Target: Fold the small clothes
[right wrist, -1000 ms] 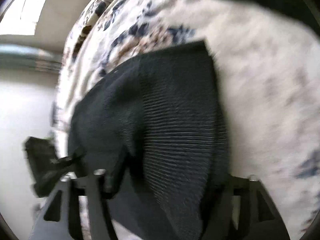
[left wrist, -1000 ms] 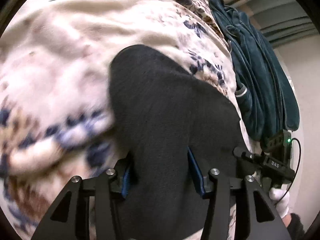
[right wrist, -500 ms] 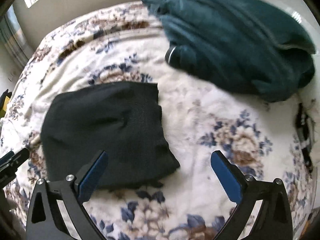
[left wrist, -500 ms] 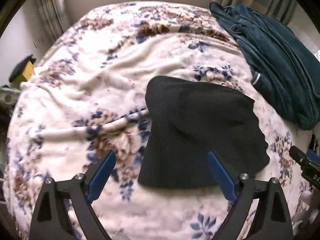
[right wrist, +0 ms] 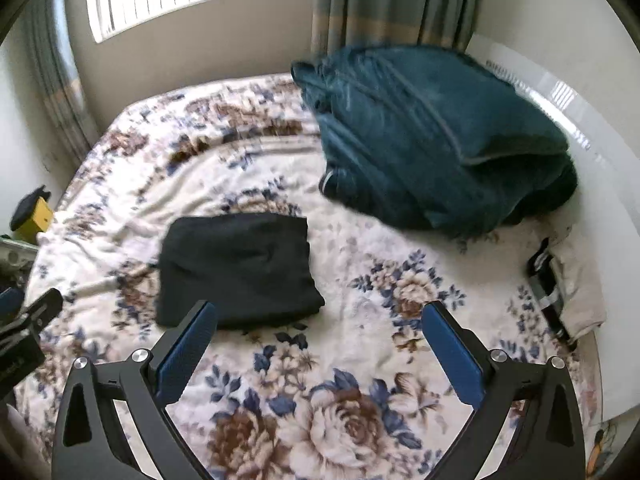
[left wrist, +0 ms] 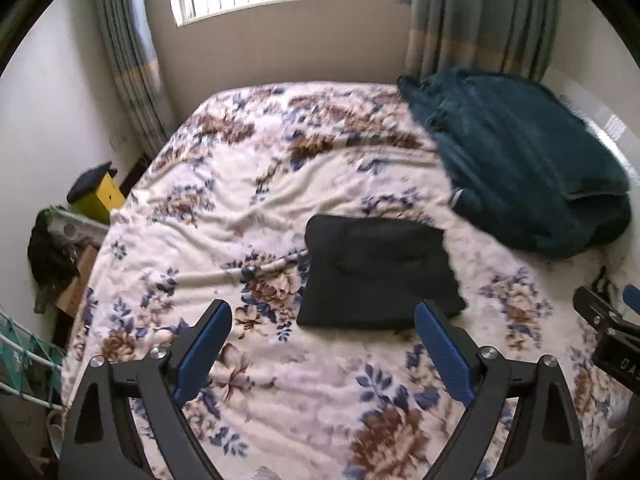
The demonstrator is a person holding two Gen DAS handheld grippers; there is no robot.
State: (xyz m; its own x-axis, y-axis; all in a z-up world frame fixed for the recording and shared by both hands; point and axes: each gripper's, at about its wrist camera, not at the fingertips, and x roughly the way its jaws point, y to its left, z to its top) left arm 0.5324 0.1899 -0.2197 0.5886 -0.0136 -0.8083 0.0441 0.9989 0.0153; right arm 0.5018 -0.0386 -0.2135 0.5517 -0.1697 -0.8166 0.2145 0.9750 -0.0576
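Note:
A small black garment [left wrist: 376, 272] [right wrist: 236, 268] lies folded into a flat rectangle on the floral bed cover [left wrist: 248, 184] [right wrist: 360, 360]. My left gripper [left wrist: 324, 316] hangs well above the bed, open wide, with nothing between its blue pads [left wrist: 204, 352]. High over the bed too, my right gripper [right wrist: 320, 316] stands open and empty, the garment to its left. Each gripper's black body shows at the edge of the other's view: the right one [left wrist: 608, 332] and the left one [right wrist: 24, 332].
A bunched teal blanket [left wrist: 516, 168] [right wrist: 432, 144] fills the bed's far right corner. A black and white item [right wrist: 552, 284] lies at the bed's right edge. Left of the bed stand a yellow box [left wrist: 100, 196] and clutter [left wrist: 56, 256]. Window and curtains [left wrist: 480, 20] are behind.
Both grippers let go of the black garment, opened wide and rose high above the bed. The garment now lies folded on the cover, and the whole bed has come into view.

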